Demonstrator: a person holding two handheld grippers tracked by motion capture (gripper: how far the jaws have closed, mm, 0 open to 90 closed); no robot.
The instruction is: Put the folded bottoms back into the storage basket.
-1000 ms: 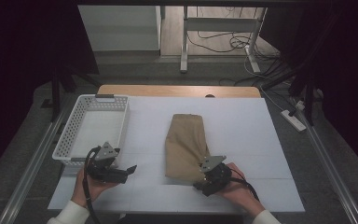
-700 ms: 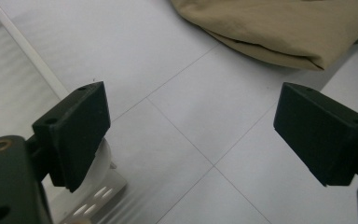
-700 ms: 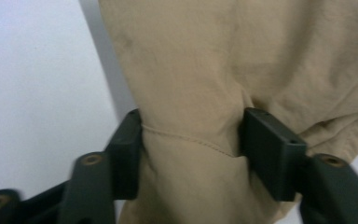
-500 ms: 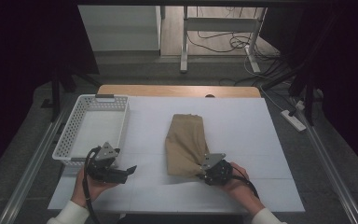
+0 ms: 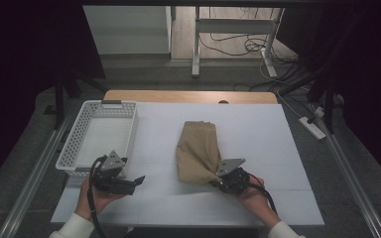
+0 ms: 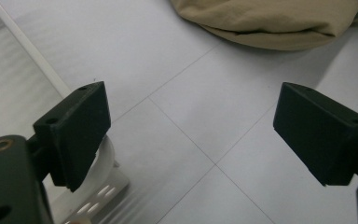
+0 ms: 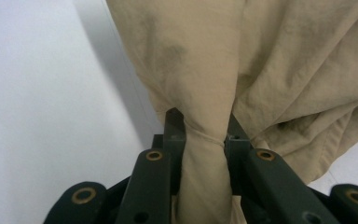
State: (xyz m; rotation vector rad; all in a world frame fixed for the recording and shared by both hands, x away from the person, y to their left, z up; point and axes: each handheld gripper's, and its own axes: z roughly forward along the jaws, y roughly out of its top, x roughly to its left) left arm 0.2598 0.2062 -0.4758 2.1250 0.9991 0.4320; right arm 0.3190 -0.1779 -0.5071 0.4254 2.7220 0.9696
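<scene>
The right hand-held gripper (image 5: 217, 181), lower centre-right of the high view, has just been closing its jaws, and they're now pinched on a gathered fold of the tan cloth (image 5: 197, 152); a sec ago they stood wide at the cloth's near corner w/ nothing clamped. In the right gripper view the fabric (image 7: 270, 70) is bunched into a tight rope between the two jaws and fans out above them, so the grip looks real, not just a brush. The cloth itself lies mid-worktop (image 5: 258, 129), a folded oblong running from frame centre down toward the right hand, its near right corner drawn into a point at the jaws; the rest lies flat. The left hand-held gripper (image 5: 140, 179), lower left of the high view, hasn't shifted: jaws spread wide, holding nothing, hovering just in front of the white basket (image 5: 74, 148). In the left gripper view its pads (image 6: 77, 130) frame bare worktop, w/ the cloth's edge (image 6: 270, 23) at the top, well apart. My read: corner grab is done, so the next bit is prob. lifting or dragging that corner to unfold or re-fold; left side may need its own corner first. Risk: a one-point pull just slides the whole bundle.
</scene>
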